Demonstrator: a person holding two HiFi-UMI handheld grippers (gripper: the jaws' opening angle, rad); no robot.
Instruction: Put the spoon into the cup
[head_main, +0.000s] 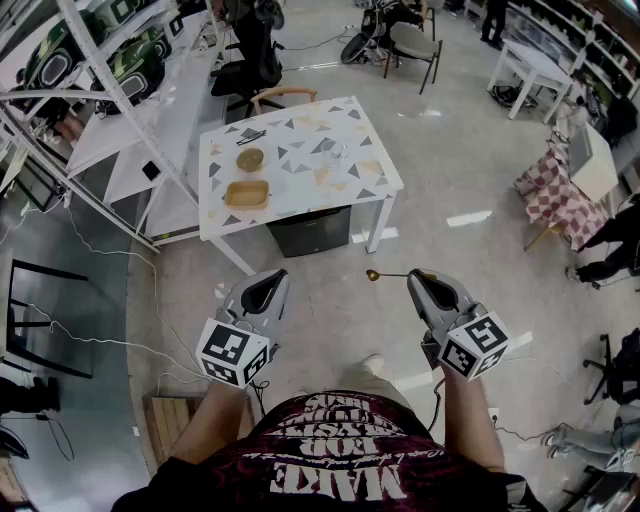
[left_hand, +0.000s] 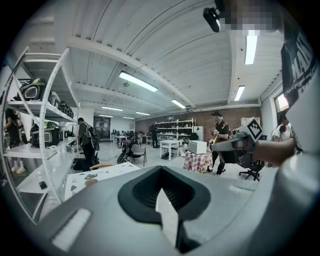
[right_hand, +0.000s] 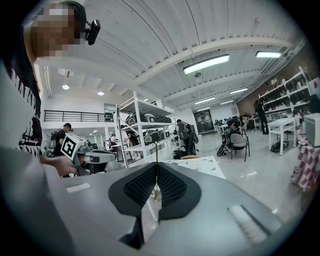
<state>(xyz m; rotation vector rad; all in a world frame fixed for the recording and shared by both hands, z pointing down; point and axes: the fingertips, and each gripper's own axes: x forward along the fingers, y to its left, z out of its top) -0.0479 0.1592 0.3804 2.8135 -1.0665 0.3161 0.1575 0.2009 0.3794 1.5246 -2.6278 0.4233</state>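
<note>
Spoon: gold-coloured spoon (head_main: 388, 273) (right_hand: 156, 150) clamped by its handle in the right gripper. In the head view it sticks out toward frame left over the floor, bowl end outermost, well apart from the table. In the right gripper view the thin handle rises upright from the pads.
Right gripper (head_main: 418, 276) (right_hand: 155, 172): jaws pressed together on the spoon handle, at lower right of centre in the head view.
Left gripper (head_main: 277, 275) (left_hand: 160, 172): jaws together with nothing between them, at lower left of centre.
Table (head_main: 330, 190): white top with a triangle pattern, at upper centre, standing off from both grippers.
On the table: round tan bowl (head_main: 250, 159), rectangular tan tray (head_main: 247, 194) just below it in the frame, and a small glassy thing (head_main: 339, 152) too small to name.
Writing: shirt (head_main: 340, 470) at the bottom edge carries pale print seen upside down. The biggest word reads MAKE, and the smaller lines cannot be read.
Marker cubes: black-and-white square patterns, no letters.
</note>
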